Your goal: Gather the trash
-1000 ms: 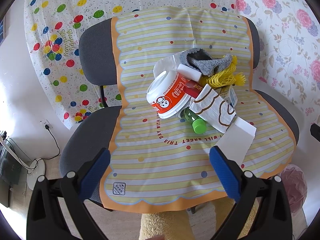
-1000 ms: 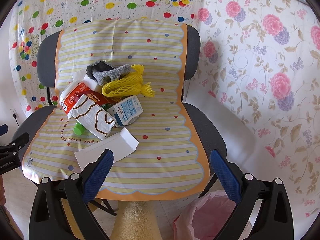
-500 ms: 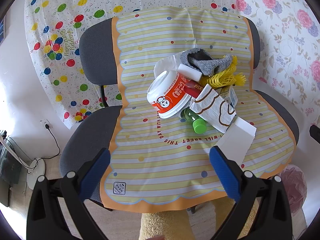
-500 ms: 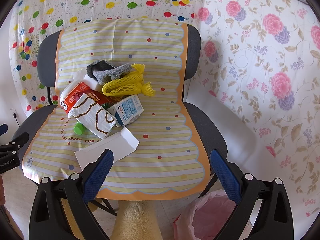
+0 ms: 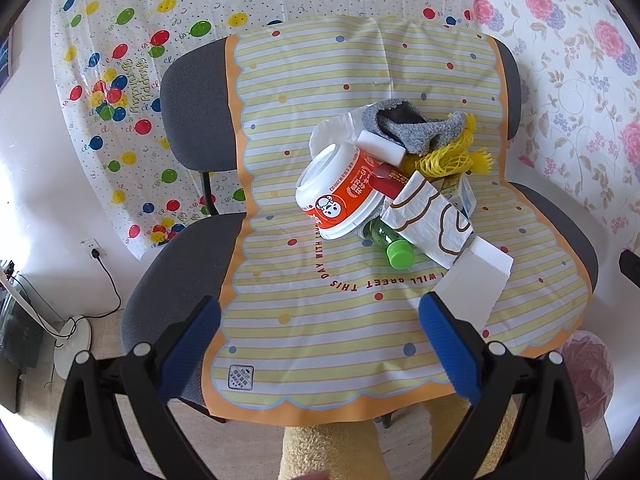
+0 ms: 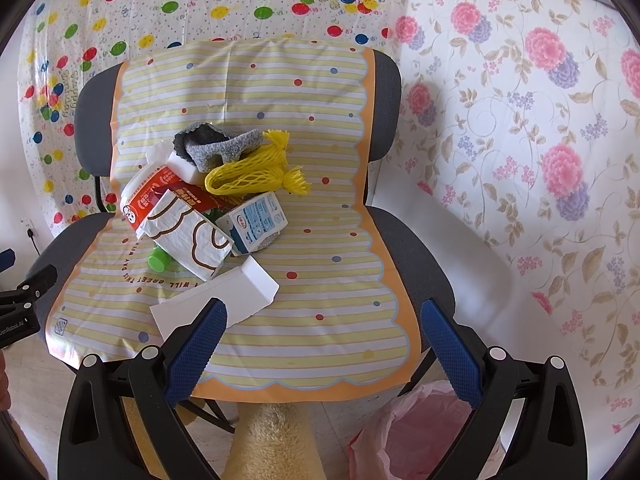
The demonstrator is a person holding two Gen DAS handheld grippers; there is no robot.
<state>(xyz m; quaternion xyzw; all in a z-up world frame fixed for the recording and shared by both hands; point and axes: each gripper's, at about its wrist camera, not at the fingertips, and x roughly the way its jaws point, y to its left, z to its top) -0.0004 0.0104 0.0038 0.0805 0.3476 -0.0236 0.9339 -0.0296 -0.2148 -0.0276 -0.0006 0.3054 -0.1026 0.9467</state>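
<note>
A pile of trash lies on a striped yellow sheet [image 5: 304, 320] covering a grey chair. It holds an orange-and-white tub [image 5: 340, 192] [image 6: 146, 196], a green-capped bottle [image 5: 398, 256] [image 6: 159, 259], a white-and-brown wrapper [image 5: 430, 220] [image 6: 192, 236], a blue-and-white carton [image 6: 258, 220], yellow netting [image 6: 248, 174] [image 5: 448, 160], a grey sock [image 5: 416, 132] [image 6: 216, 146] and a white box [image 6: 224, 300] [image 5: 472, 284]. My left gripper [image 5: 320, 334] hangs open before the sheet's front. My right gripper [image 6: 322, 336] is open too, its left finger [image 6: 196, 344] overlapping the white box.
A pink trash bag [image 6: 412, 432] [image 5: 588, 376] sits on the floor at the chair's front right. Balloon-print and floral sheets cover the walls behind. A wall socket with a cable [image 5: 96, 254] and a white stand base are at the left. A fuzzy yellow post [image 6: 272, 440] stands below the chair.
</note>
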